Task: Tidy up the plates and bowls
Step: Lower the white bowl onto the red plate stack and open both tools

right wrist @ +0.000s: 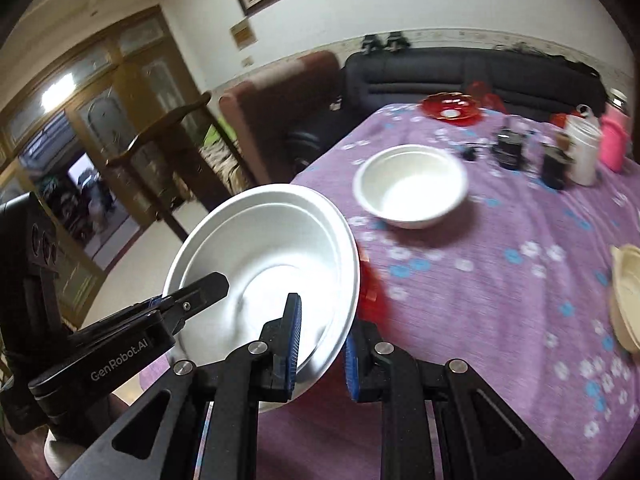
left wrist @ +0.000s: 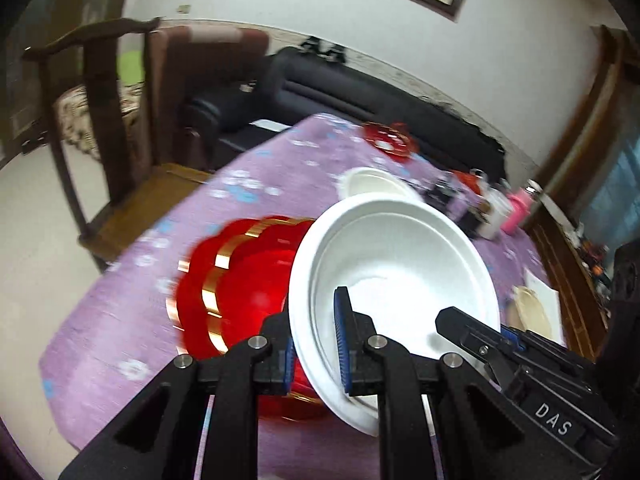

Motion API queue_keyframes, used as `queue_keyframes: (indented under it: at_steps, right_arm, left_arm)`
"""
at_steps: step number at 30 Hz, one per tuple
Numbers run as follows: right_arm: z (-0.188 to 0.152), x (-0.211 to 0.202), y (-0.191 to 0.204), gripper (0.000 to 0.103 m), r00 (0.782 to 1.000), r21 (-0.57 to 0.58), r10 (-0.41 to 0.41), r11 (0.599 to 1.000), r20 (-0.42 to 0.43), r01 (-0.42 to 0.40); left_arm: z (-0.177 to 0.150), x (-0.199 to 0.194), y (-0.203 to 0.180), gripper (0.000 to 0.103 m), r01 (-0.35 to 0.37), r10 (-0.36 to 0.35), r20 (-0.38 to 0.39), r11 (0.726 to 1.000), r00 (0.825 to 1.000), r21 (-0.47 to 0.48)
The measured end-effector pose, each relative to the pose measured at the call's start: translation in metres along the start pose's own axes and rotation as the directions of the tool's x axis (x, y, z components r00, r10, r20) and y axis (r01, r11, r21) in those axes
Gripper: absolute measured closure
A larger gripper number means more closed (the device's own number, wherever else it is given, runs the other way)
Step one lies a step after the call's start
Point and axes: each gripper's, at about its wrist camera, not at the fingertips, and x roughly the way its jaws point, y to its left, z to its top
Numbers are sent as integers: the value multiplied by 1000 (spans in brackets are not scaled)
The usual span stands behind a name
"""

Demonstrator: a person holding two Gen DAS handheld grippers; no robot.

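Large white shallow bowl [left wrist: 400, 264]: held tilted above the near part of the table, its rim pinched from two sides. Left gripper [left wrist: 316, 354]: jaws closed on the near rim, one pad inside, one outside. Right gripper [right wrist: 320, 354]: likewise clamped on the rim at the bowl's opposite side.

Red scalloped plates with gold edging [left wrist: 236, 280]: stacked on the cloth, directly behind and below the held bowl, blurred.

Smaller white bowl [right wrist: 412, 190]: upright on the table, well apart from the held one.

Red glass dish [right wrist: 452, 107]: at the far edge.

Cream-coloured dish [right wrist: 628, 296]: at the right edge, partly cut off.

Table with purple flowered cloth [right wrist: 500, 280]: bears all of these, along with a white jar [right wrist: 584, 150] and a pink bottle [right wrist: 616, 142].
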Motion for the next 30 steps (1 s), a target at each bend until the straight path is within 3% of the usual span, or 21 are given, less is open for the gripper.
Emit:
queue_keyframes:
  at_steps: [7,13,21,23,30]
  right_arm:
    - [5,46,22,82,998,-25,-40,999,-52,39]
    - [5,64,21,82,993,-36,-93,995,-75,90]
    - [2,71,10,81,990,-4,-127,992,-63,127]
    - [2,69,7,67,991,3,-128,992,-43,128]
    - [2,43,12,57,989,-16,-133,991,71,135]
  left_arm:
    - [5,38,34,89,-65,63,-67,998,996,-26]
    - [4,53,40,86,-65,62,-92,997,994,-28]
    - [7,39,34,48,-38,38,-34,999,999,-21]
    - [7,28,34,40,-46,46,1,998,999,-32]
    - [4,-10,33,33,-34,40,96,998,995,-60]
